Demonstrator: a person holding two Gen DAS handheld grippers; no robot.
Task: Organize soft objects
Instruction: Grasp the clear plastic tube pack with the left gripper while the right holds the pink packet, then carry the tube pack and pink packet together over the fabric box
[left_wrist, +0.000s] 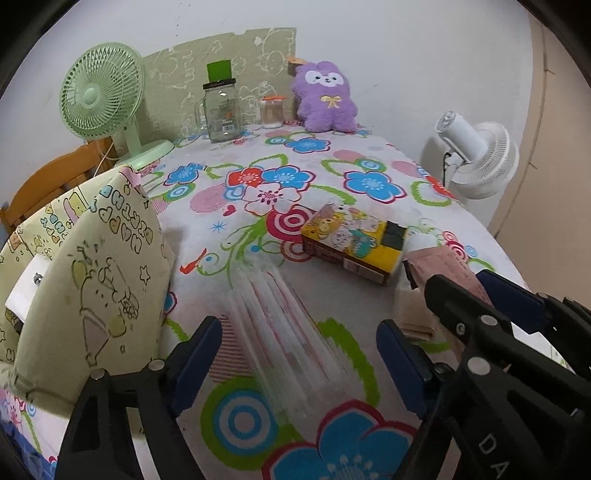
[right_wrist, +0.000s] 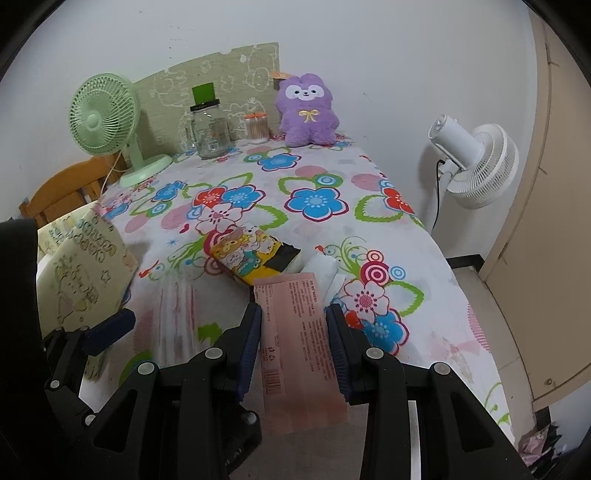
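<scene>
The right tool (right_wrist: 293, 343) grips a pink packet (right_wrist: 299, 332) above the floral tablecloth (right_wrist: 317, 206).

Counted beside the purple plush (right_wrist: 307, 110): one plush, two fans (green (right_wrist: 105, 114), white (right_wrist: 476, 162)), one glass jar (right_wrist: 210, 129), one swab tub (right_wrist: 256, 127), one yellow tissue pack (right_wrist: 251, 254), one pink packet (right_wrist: 299, 339).

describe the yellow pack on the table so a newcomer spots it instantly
Start at the floral tablecloth, with the purple plush at its far end. Nearer the camera, mid-table, lies the yellow pack, flat, just beyond the pink packet held in the right tool. Only it is bright yellow, covered in cartoon animals, with a black patch at one end.
</scene>
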